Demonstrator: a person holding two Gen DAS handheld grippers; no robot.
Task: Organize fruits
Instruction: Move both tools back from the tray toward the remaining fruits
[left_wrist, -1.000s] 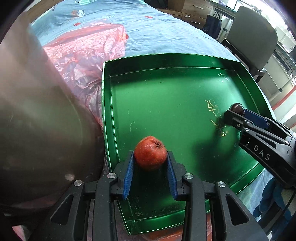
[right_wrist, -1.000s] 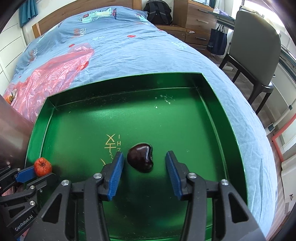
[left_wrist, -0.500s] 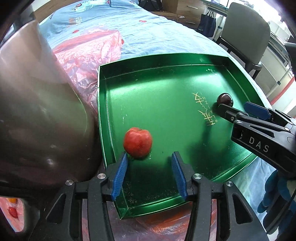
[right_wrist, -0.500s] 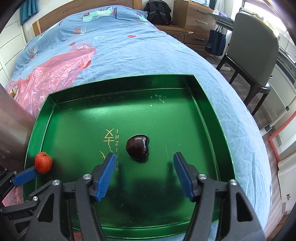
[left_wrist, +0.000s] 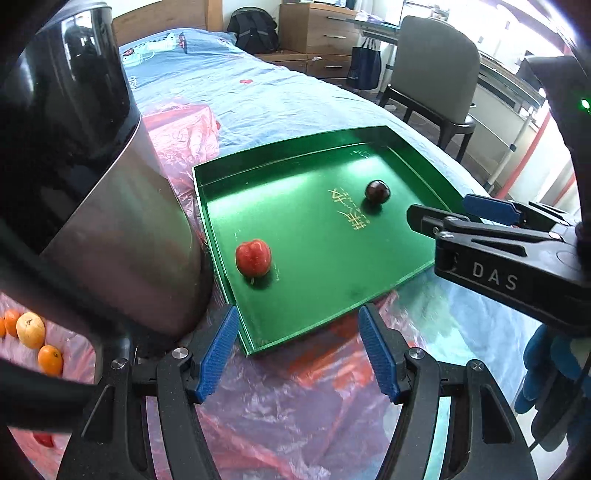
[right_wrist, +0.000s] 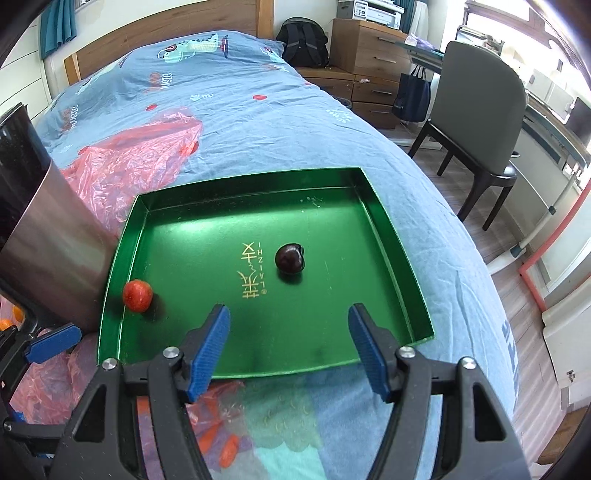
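A green tray (left_wrist: 332, 306) (right_wrist: 402, 258) lies on the blue bedsheet. A small red fruit (left_wrist: 253, 257) (right_wrist: 137, 295) rests at its near left. A dark red fruit (left_wrist: 377, 191) (right_wrist: 290, 257) rests near its middle, beside gold lettering. My left gripper (left_wrist: 295, 349) is open and empty, just off the tray's near edge. My right gripper (right_wrist: 290, 341) is open and empty over the tray's near edge; it also shows in the left wrist view (left_wrist: 454, 214). Several orange and yellow fruits (left_wrist: 31, 332) lie at far left on pink plastic.
A tall steel bin (left_wrist: 110, 221) (right_wrist: 40, 236) stands against the tray's left side. Pink plastic sheeting (left_wrist: 295, 413) (right_wrist: 147, 147) covers parts of the bed. A grey chair (right_wrist: 480, 122), wooden drawers (right_wrist: 369, 51) and a backpack (right_wrist: 303, 40) stand beyond the bed's right side.
Both grippers let go of their fruits, opened wider and drew back and up from the tray. The red and dark fruits now rest free on the tray.
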